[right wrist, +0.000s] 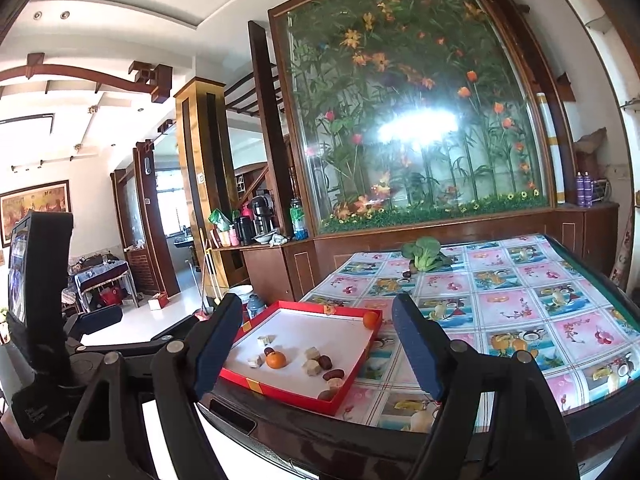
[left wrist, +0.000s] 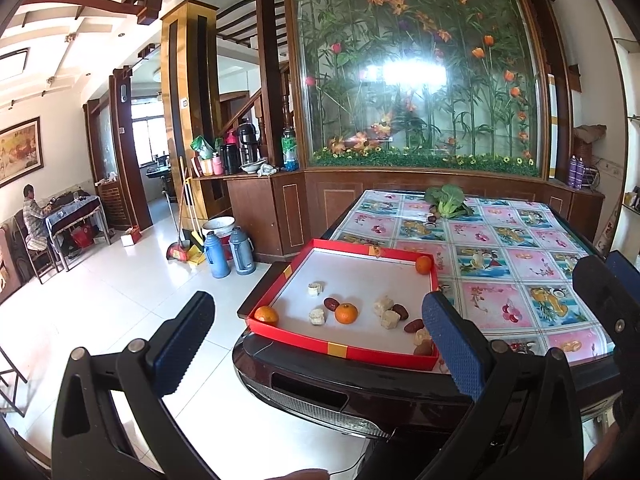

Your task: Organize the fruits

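A lived-in family home, dining and living area

A worktop (left wrist: pixel 520 240) with a fruit-patterned cloth stands before a wooden cabinet with a glass panel of artificial flowers (left wrist: pixel 420 68); thermos flasks (left wrist: pixel 230 250) and a broom (left wrist: pixel 182 216) sit on the white tile floor, and a framed painting (left wrist: pixel 18 152) hangs on the wall.

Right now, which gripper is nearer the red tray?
Left. The left gripper hangs just before the red tray; the right gripper is farther back and to its right.

A large glass panel (left wrist: pixel 420 68) with artificial flowers fills the far wall above wood cabinets (left wrist: pixel 320 204). White floor tiles (left wrist: pixel 120 300) reflect window (left wrist: pixel 146 136) light. Wood pillar (left wrist: pixel 188 108) stands left.
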